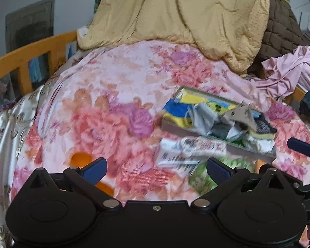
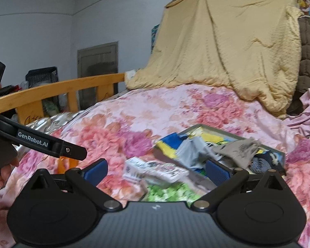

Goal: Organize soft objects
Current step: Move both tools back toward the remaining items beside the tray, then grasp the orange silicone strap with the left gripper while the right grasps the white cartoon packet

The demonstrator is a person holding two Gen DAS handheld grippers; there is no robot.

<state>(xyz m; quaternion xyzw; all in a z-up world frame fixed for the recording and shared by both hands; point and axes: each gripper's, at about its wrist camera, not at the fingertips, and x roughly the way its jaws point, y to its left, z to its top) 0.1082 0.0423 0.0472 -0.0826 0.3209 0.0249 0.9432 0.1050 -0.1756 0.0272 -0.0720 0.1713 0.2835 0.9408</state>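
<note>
A shallow grey tray (image 1: 196,131) (image 2: 165,155) lies on the floral bedspread, holding crumpled soft things: a blue and yellow cloth (image 1: 179,111) (image 2: 169,142), a grey cloth (image 1: 202,119) (image 2: 192,150) and a tan cloth (image 1: 241,114) (image 2: 239,148). A white printed packet (image 1: 200,144) (image 2: 155,170) and a green patterned item (image 1: 204,175) (image 2: 169,192) lie in front of the tray. My left gripper (image 1: 156,169) is open and empty, low over the bedspread left of the tray. My right gripper (image 2: 156,170) is open and empty, just before the packet.
An orange object (image 1: 80,159) lies by the left finger. A yellow quilt (image 1: 175,16) (image 2: 227,47) is piled at the back, with a brown quilt (image 1: 279,33) and pink clothing (image 1: 289,72) at right. A wooden bed rail (image 1: 31,55) (image 2: 57,91) runs along the left.
</note>
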